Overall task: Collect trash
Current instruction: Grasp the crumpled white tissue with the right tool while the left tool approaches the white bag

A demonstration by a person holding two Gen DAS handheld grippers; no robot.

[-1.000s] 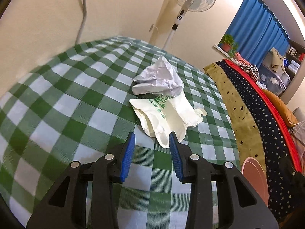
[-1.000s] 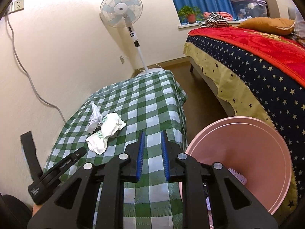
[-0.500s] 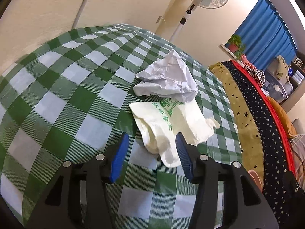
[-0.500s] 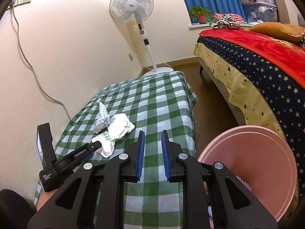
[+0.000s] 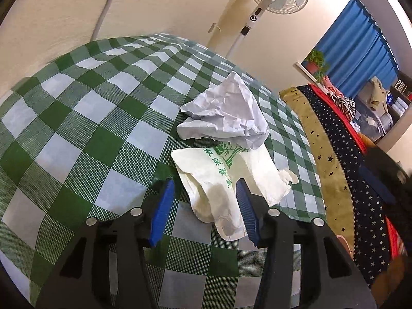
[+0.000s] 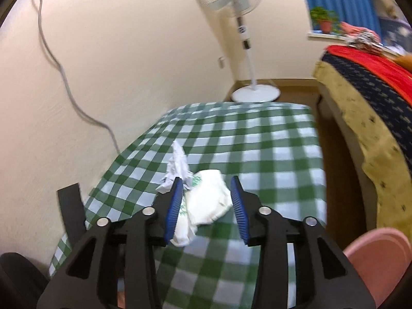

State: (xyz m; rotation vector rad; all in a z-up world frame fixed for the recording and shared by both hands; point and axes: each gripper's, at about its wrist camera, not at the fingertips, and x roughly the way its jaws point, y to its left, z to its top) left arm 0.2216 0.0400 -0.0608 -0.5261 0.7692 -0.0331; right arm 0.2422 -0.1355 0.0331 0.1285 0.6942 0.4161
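Observation:
A cream plastic bag with green print (image 5: 219, 180) lies on the green checked tablecloth (image 5: 85, 128), and a crumpled white paper (image 5: 226, 118) rests on its far end. My left gripper (image 5: 203, 193) is open, its blue pads on either side of the bag's near end, low over the cloth. In the right wrist view the bag (image 6: 208, 200) and paper (image 6: 177, 167) lie between and just beyond my open right gripper (image 6: 206, 188). A pink bin (image 6: 378, 260) stands at the lower right.
A standing fan (image 6: 244, 38) is past the table's far end. A bed with a starred dark cover (image 5: 355, 180) runs along the right. A grey cable (image 6: 64, 72) hangs down the wall on the left.
My left gripper has moved forward and opened wider so its pads straddle the bag. My right gripper has opened and swung left toward the bag, away from the pink bin.

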